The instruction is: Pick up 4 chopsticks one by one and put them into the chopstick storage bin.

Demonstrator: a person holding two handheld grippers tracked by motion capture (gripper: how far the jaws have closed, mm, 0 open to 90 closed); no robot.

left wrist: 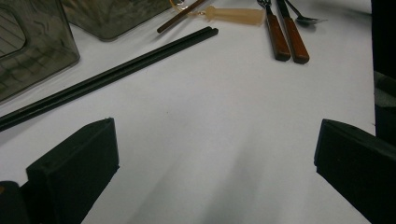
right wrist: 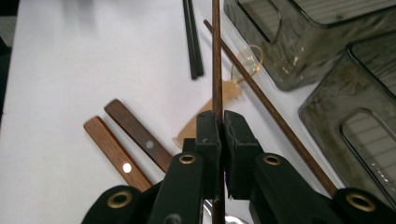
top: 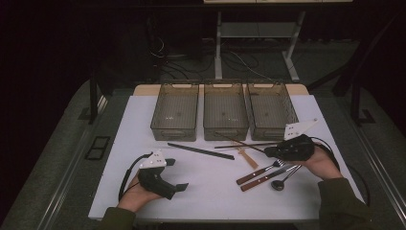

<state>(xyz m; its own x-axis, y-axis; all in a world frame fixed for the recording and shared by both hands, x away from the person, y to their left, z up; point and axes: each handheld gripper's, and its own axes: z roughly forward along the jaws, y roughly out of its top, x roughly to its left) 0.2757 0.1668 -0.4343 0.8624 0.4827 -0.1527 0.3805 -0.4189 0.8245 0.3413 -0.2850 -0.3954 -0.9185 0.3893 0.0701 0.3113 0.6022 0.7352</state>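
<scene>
Room: dark all round; I make out metal desk legs and loose cables on the floor beyond the bench.
Bench: white top, evenly lit, with a wooden strip showing behind the bins.
Bins: three smoky clear bins stand in a row at the far edge, the left bin, middle bin and right bin; as far as I can see, all three hold nothing yet.
Right gripper: my jaws are pinched shut on one brown chopstick, which runs straight ahead between them, its far end towards the bins.
Second brown chopstick: lies loose on the bench, slanting just beside the held one.
Left gripper: jaws wide apart, holding nothing, resting over bare bench near my side.
Black chopsticks: paired, lying flat in front of the bins.
Other pieces: two wooden-handled utensils, a metal spoon and a pale plastic piece lie on the right half of the bench.
Progress: I judge the sorting has barely begun; one stick is gripped, none is binned.
Left to do: carry this stick to a bin, then every other piece.
</scene>
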